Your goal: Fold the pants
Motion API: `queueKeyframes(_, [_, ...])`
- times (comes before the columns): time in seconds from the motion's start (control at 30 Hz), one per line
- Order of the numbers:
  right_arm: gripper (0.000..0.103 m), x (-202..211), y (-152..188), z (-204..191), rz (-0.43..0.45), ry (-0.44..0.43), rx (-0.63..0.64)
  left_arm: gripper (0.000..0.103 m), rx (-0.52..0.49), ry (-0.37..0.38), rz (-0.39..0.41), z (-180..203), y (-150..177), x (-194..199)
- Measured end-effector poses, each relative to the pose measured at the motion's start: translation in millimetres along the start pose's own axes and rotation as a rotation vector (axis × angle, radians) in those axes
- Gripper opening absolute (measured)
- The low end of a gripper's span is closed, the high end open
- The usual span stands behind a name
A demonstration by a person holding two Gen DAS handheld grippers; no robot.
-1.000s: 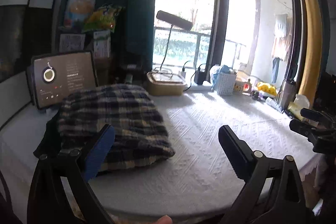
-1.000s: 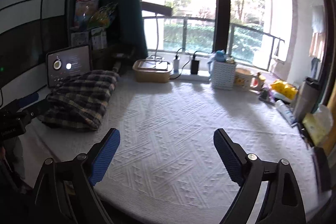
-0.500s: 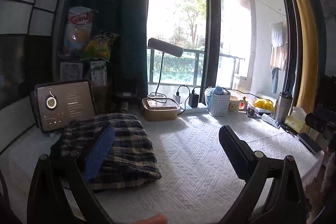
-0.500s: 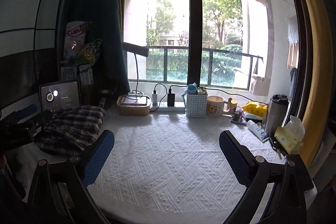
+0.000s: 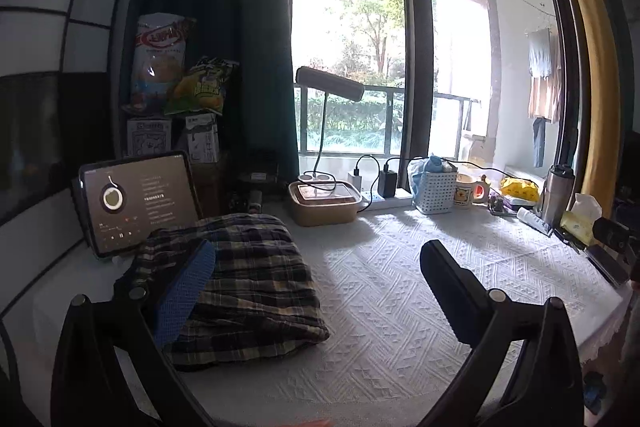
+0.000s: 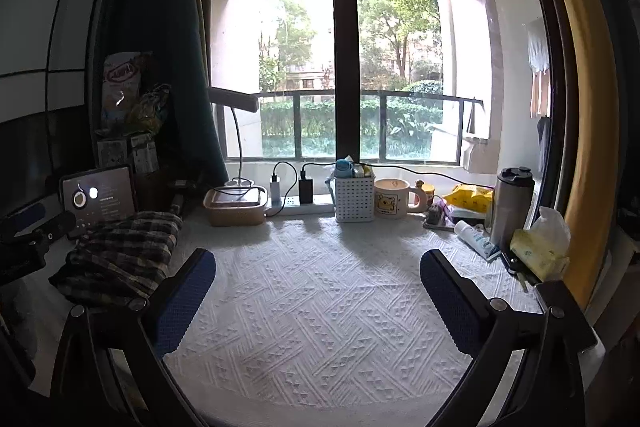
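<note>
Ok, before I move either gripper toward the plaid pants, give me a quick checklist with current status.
1. Left gripper open, empty: ok.
2. Right gripper open, empty: ok.
3. Plaid pants in a compact folded bundle on the white tablecloth, at the left side: ok.
4. Tablet clear of the pants: not ok, the bundle's far edge overlaps its lower corner.
5. Open cloth in front of the right gripper for spreading: ok.
6. Whether the fold is finished and even: cannot tell, the underside is hidden.
</note>
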State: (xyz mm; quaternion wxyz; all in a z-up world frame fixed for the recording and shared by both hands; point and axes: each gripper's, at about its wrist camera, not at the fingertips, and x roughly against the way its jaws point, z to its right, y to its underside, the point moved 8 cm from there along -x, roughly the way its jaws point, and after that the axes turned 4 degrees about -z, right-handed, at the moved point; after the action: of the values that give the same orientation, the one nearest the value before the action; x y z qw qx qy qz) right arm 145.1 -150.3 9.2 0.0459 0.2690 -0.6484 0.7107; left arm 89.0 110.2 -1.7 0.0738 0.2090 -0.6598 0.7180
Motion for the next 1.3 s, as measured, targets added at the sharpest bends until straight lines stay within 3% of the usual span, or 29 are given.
queueKeyframes(0.33, [0.103, -17.3, 7.4, -12.8, -0.045, 0.018, 0.047, 0.101, 0.027, 0.022, -0.023, -7.2, 9.6, -11.6])
queueKeyframes(1.3, [0.103, -17.1, 7.5, -11.7, -0.045, 0.019, 0.041, 0.101, 0.021, 0.018, -0.020, -6.2, 7.2, -11.7])
